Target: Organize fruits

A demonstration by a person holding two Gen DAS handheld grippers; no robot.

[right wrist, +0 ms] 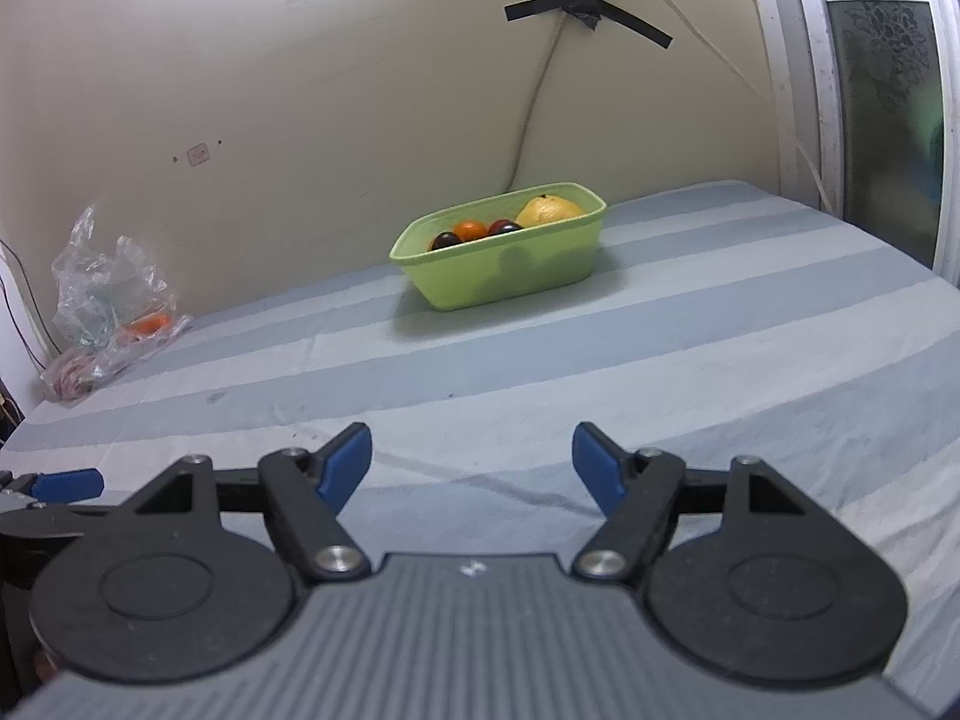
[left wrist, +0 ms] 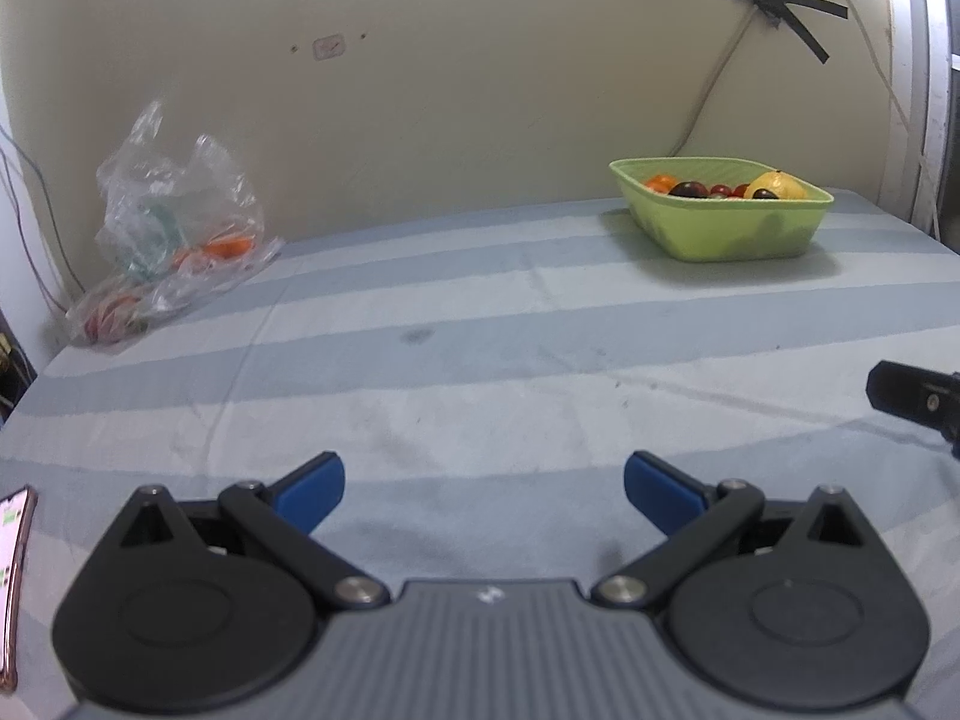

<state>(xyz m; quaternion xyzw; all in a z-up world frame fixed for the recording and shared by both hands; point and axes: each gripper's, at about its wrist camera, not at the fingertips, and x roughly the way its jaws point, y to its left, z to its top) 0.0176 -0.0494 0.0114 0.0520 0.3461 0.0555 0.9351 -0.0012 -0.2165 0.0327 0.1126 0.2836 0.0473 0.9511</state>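
Note:
A light green basket (left wrist: pixel 738 234) (right wrist: pixel 510 276) stands at the back of the striped bed sheet near the wall. It holds a yellow fruit (left wrist: pixel 777 185) (right wrist: pixel 549 210), an orange (left wrist: pixel 660 182) (right wrist: pixel 470 231) and dark plums (left wrist: pixel 689 188) (right wrist: pixel 445 239). A clear plastic bag (left wrist: pixel 180 222) (right wrist: pixel 108 300) at the back left holds an orange fruit (left wrist: pixel 227 247) (right wrist: pixel 147 324). My left gripper (left wrist: pixel 483 495) is open and empty, low over the sheet. My right gripper (right wrist: pixel 472 465) is open and empty, well short of the basket.
A phone (left wrist: pixel 15 576) lies at the left edge. Part of the right gripper (left wrist: pixel 912 399) shows at the right of the left wrist view; a left finger (right wrist: pixel 66 483) shows at the left of the right view. Cables hang on the wall (right wrist: pixel 540 90).

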